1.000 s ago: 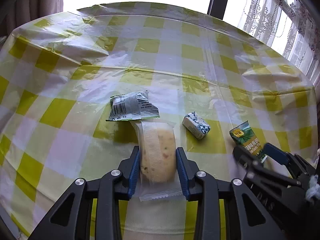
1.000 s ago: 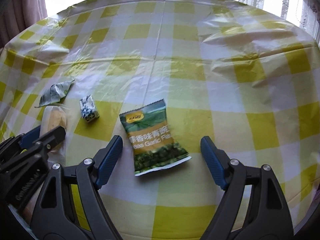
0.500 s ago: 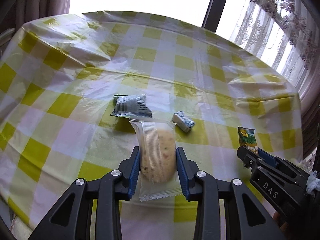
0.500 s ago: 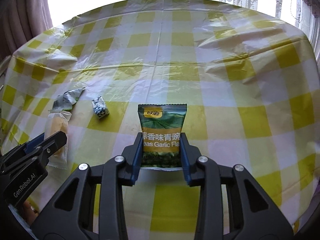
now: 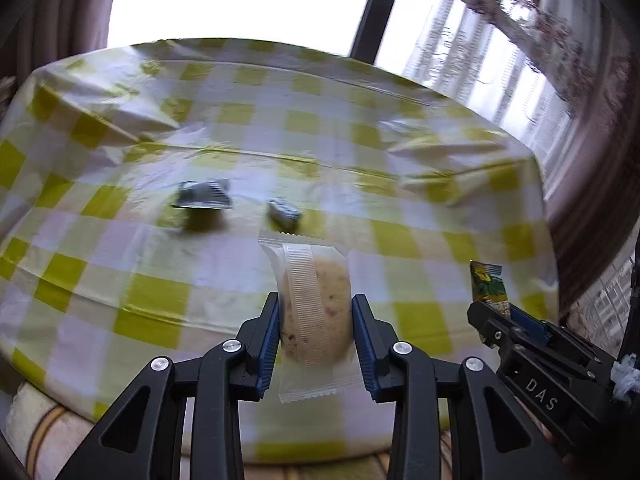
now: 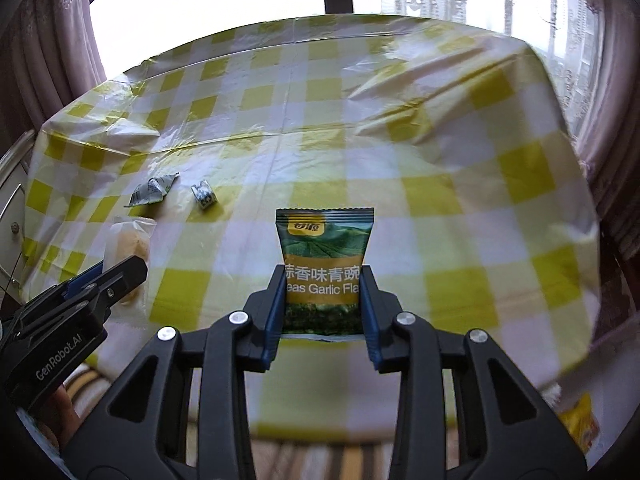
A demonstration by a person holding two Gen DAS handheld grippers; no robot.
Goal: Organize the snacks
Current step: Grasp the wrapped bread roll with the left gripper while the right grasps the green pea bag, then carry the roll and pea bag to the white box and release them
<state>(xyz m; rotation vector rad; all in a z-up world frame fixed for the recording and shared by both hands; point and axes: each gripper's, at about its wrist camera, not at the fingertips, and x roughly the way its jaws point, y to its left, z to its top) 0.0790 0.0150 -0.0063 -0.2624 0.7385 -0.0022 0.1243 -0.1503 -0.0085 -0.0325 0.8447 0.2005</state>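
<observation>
Gripping a snack in each set of jaws, I hold both packets lifted clear of the table. My left gripper (image 5: 315, 326) is closed on the clear-wrapped biscuit (image 5: 314, 312), pinched across its width so the round cake sits between the blue pads and the crimped ends stick out above and below. My right gripper (image 6: 323, 300) is clamped on the lower half of the green pea packet (image 6: 325, 264), which stands upright with its printed face toward the camera; I judge this edge-on pinch keeps a soft pouch from folding. Two snacks remain on the cloth, well ahead of me: a grey-white sachet (image 5: 204, 194) and, near it to the right, a small blue-and-white wrapped piece (image 5: 284, 212). I would guess both held packets are bound for a common spot, though no container shows. The yellow-checked plastic tablecloth (image 6: 440, 152) is creased and glossy. Beyond it are a bright window, lace curtains at right and heavier drapes at left.
</observation>
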